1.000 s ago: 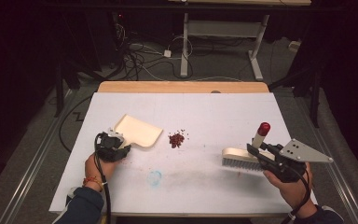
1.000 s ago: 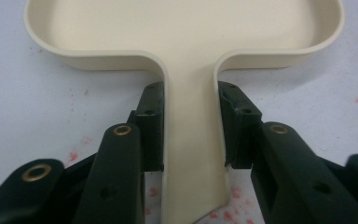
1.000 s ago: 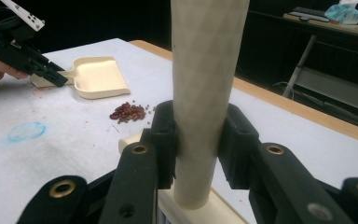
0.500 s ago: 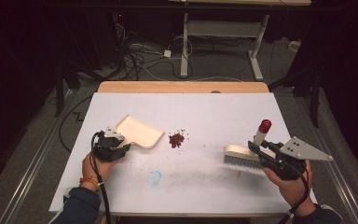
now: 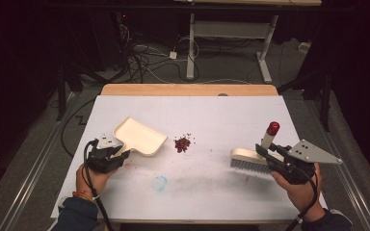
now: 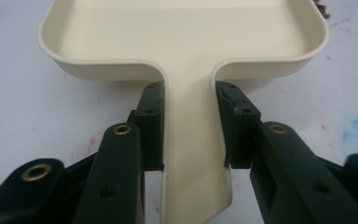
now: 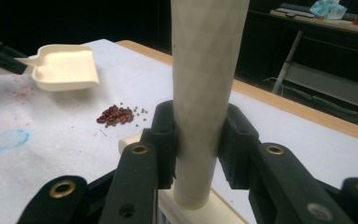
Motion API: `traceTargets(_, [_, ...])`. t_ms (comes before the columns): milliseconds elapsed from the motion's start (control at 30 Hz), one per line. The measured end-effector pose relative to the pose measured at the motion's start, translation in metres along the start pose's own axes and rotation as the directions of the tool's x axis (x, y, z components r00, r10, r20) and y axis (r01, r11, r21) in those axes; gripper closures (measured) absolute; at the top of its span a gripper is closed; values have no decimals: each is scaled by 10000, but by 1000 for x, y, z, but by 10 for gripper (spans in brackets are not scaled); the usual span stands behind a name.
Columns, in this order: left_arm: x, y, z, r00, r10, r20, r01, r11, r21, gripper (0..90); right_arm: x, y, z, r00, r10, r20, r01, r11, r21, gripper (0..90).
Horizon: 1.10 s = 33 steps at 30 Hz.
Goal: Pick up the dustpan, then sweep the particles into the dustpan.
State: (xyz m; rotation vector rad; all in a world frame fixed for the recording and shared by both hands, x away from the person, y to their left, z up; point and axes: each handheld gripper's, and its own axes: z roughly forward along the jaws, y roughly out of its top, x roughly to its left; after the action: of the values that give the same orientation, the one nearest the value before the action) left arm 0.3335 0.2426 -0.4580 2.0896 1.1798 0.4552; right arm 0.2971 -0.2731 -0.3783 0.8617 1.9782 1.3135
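My left tool (image 5: 107,156) sits near the left edge of the tabletop (image 5: 212,115), its jaws clamped on the flat handle of the cream dustpan (image 5: 140,136); in the left gripper view the two pads press that handle from either side just behind the pan (image 6: 186,32). The pan rests on the white surface with its open mouth turned toward the middle. Just beside that mouth, a little apart from it, lies a small heap of dark red beans (image 5: 182,143), with a few strays scattered round it. Farther right stands the brush (image 5: 248,160), bristles down on the tabletop, and my right tool (image 5: 274,159) is closed around its upright handle, which ends in a red cap (image 5: 273,128). In the right gripper view the pale handle (image 7: 205,84) runs straight up between the jaws.

As I judge it, the step in hand is sweeping the beans into the pan. To do it well I would keep the pan's lip flat against the surface and steady, bring the bristles down behind the heap on its right, and draw them leftward in short low strokes so the beans roll in and not past the sides.

By count: one dustpan, one heap of beans, one brush, two tools
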Motion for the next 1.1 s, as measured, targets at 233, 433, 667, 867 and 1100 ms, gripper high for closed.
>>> traceTargets(233, [-21, -19, -14, 9959, 545, 720, -568, 9979, 302, 639, -8, -1, 11, 9983, 530, 230, -534, 9984, 162, 704])
traceTargets(433, [-34, -21, -11, 9900, 636, 1258, -695, 9966, 432, 639, -10, 7, 26, 9982, 518, 292, -519, 9986, 25, 704])
traceTargets(667, [-43, -18, -4, 9873, 816, 1361, -915, 9935, 682, 639, -19, 18, 57, 9966, 695, 435, -691, 9976, -96, 705])
traceTargets(867, [-51, -19, 1, 9883, 999, 1156, -1095, 9908, 798, 638, -25, 27, 85, 9932, 1111, 345, -1114, 9938, 56, 705])
traceTargets(1100, [-58, -16, 7, 9868, 1194, 1091, -1293, 9876, 887, 638, -18, 49, 125, 9952, 903, 376, -906, 9959, 65, 705])
